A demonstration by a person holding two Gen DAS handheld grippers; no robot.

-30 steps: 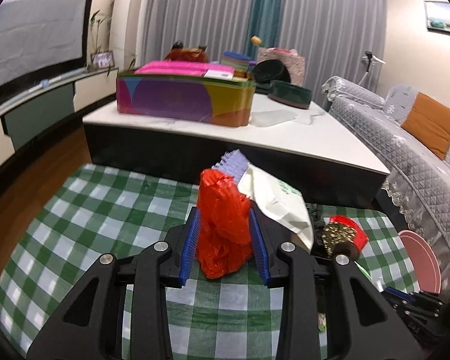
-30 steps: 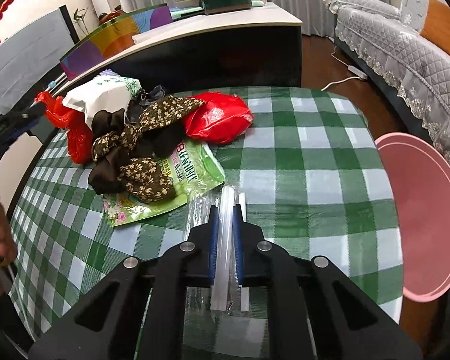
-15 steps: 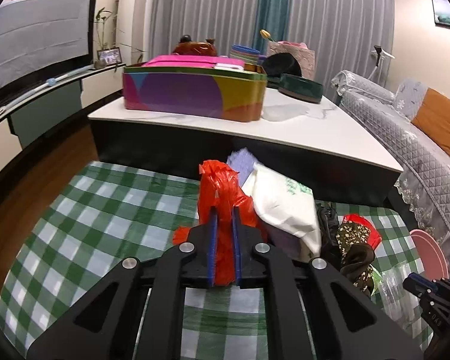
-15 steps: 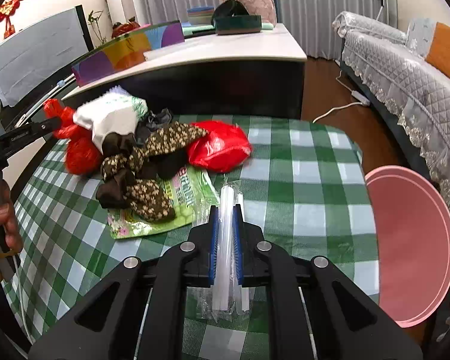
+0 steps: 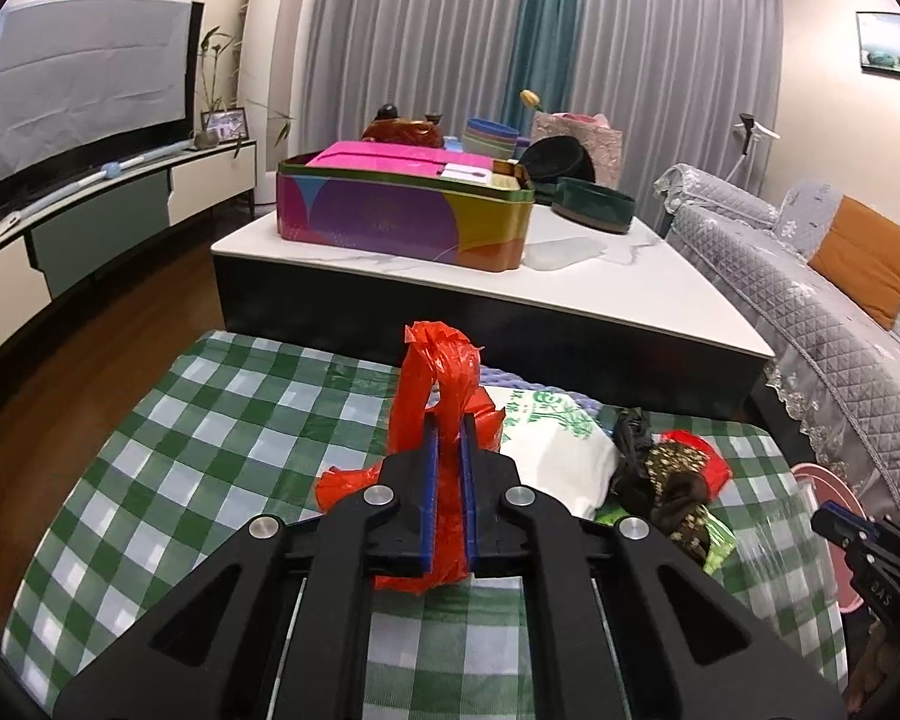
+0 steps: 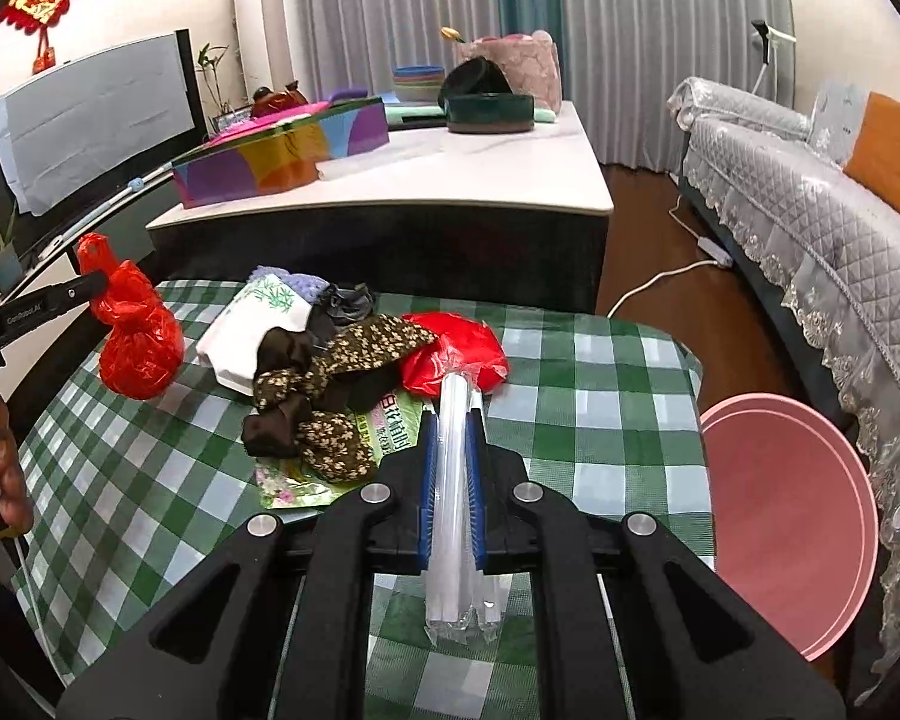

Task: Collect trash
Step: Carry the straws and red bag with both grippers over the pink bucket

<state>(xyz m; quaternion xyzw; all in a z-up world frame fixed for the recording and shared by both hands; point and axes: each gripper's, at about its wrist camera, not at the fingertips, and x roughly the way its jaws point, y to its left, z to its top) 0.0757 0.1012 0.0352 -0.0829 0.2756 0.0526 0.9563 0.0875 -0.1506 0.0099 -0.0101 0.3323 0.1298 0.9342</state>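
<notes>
From the left wrist, the left tongs [image 5: 447, 450] are clenched on the twisted neck of a red plastic bag [image 5: 444, 396] above the bench's [image 5: 168, 456] left side; it looks light, soft and slippery, so the knot is probably the surest hold.

From the right wrist, the right tongs [image 6: 450, 450] clamp a clear plastic wrapper [image 6: 453, 510], crinkly and thin, near the front edge.

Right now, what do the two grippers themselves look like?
Both are alike: matte black plastic linkage arms with round silver pivot screws and flat blue pads on the fingers. The left gripper carries small white lettering along its side, seen from the right wrist view. The right gripper is the same build; white lettering shows on its body in the left view. No sleeve visible.
</notes>
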